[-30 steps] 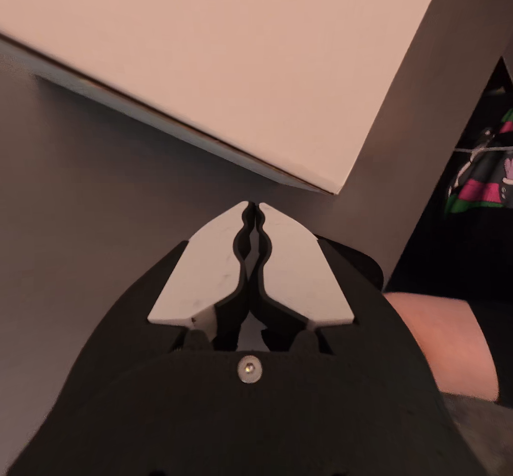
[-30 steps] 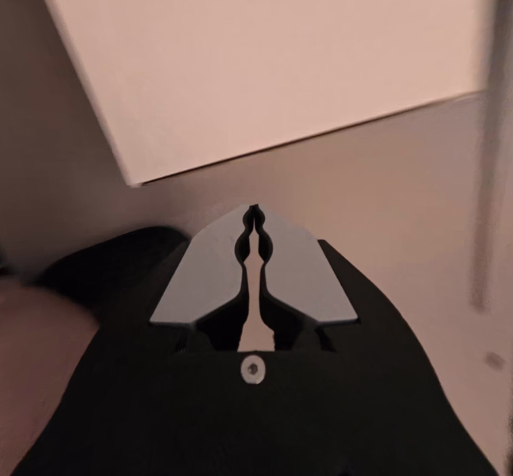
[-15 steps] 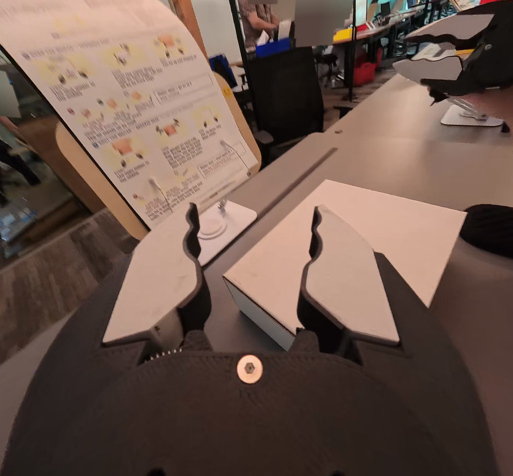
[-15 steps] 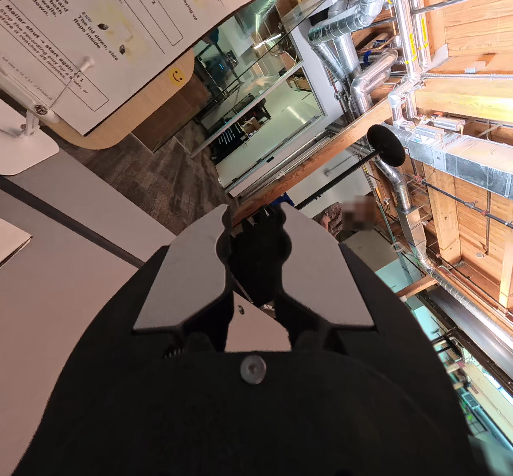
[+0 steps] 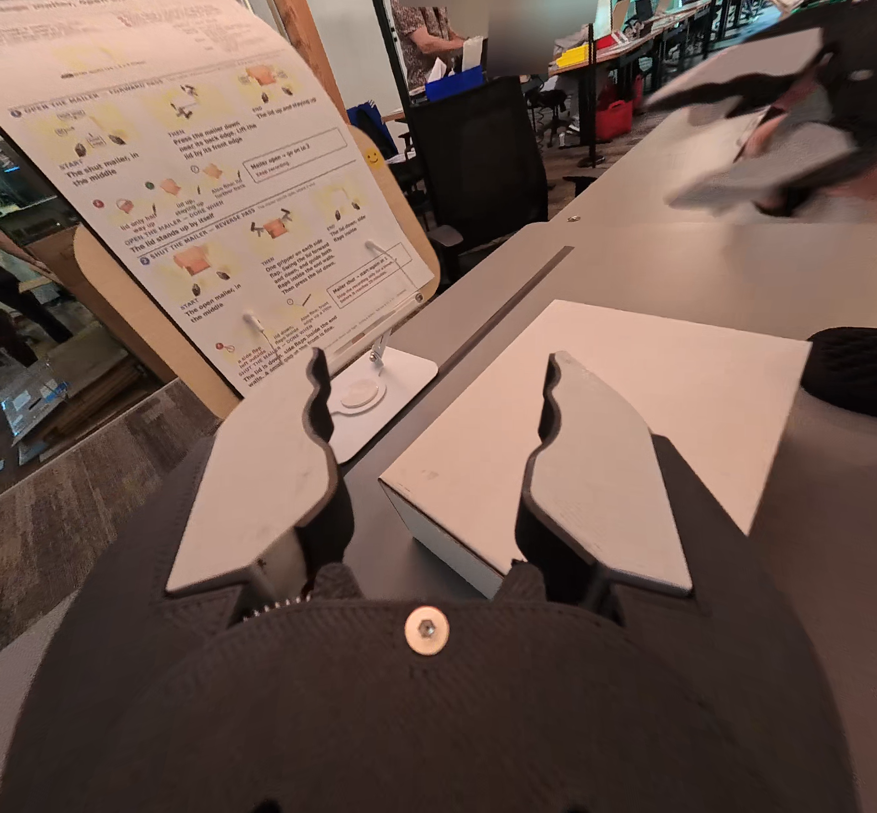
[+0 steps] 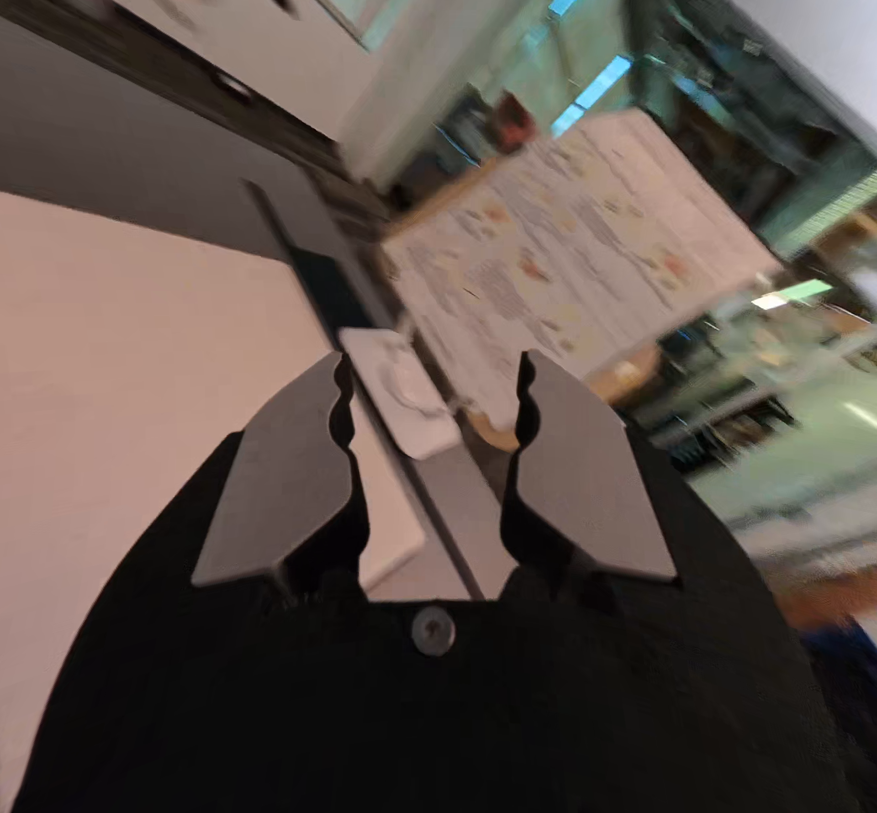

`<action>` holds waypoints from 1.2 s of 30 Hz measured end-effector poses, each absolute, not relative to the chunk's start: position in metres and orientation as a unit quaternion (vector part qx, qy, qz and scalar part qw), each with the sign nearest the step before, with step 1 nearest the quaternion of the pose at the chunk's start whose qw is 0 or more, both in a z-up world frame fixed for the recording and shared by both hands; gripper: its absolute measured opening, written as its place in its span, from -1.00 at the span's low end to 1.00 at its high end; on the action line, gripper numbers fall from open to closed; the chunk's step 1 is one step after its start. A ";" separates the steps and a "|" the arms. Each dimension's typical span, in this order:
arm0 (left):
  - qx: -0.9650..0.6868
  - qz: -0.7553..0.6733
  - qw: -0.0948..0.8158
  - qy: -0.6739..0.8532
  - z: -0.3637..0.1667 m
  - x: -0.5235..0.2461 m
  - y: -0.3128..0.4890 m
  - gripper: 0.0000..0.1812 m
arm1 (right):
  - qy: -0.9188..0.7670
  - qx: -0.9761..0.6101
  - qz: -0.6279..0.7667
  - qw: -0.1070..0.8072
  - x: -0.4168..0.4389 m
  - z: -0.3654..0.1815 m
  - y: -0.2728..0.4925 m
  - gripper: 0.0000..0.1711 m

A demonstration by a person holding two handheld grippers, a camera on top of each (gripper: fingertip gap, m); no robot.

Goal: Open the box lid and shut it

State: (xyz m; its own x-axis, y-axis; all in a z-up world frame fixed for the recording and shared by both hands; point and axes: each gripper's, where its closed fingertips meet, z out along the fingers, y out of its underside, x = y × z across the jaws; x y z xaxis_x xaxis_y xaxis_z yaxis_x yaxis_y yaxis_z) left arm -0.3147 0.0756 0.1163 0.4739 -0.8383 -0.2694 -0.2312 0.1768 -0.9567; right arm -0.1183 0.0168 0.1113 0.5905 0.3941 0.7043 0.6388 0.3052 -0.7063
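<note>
A flat white box (image 5: 593, 406) lies shut on the grey table (image 5: 664, 263). In the left wrist view my left gripper (image 5: 434, 363) is open and empty, held above the box's near left corner, its right finger over the lid. My right gripper (image 5: 759, 126) shows blurred at the upper right, held high over the table. In the right wrist view, which is tilted and blurred, my right gripper (image 6: 432, 358) is open and empty, and the box lid (image 6: 142, 363) fills the left side.
An instruction board (image 5: 190, 183) on a white stand (image 5: 379, 401) stands at the table's left, behind the box; it shows blurred in the right wrist view (image 6: 560, 268). A black office chair (image 5: 474, 164) and a person (image 5: 427, 31) are beyond the table. A dark object (image 5: 844, 372) lies at the box's right.
Both grippers went from shut close against the box to open and raised. The right gripper swung from pointing at the ceiling down toward the box and board.
</note>
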 end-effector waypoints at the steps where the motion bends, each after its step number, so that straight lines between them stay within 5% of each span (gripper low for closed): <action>1: -0.597 -0.242 0.622 0.446 0.113 -0.316 0.083 -0.05 | -0.479 -0.575 -0.055 0.661 -0.149 0.103 0.005 -0.20; 6: -0.641 -0.326 0.588 0.371 0.074 -0.324 0.134 -0.01 | -0.638 -0.564 -0.007 0.525 -0.256 0.018 -0.038 -0.17; 13: -0.667 -0.445 0.519 0.296 0.008 -0.307 0.175 0.06 | -0.666 -0.604 -0.026 0.437 -0.272 -0.043 -0.031 -0.29; 20: -0.667 -0.463 0.501 0.300 -0.006 -0.289 0.203 0.16 | -0.668 -0.599 -0.037 0.440 -0.274 -0.040 -0.033 -0.53; 36: -0.613 -0.620 0.312 0.376 -0.033 -0.258 0.198 -0.19 | -0.669 -0.588 -0.060 0.451 -0.274 -0.037 -0.034 -0.64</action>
State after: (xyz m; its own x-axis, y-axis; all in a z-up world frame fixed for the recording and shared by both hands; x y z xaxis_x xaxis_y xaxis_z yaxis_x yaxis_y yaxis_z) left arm -0.2580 0.1978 -0.0330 -0.0524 -0.8489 0.5260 -0.0744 -0.5219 -0.8497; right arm -0.2736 -0.0341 -0.0374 0.0981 0.7316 0.6747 0.8404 0.3022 -0.4499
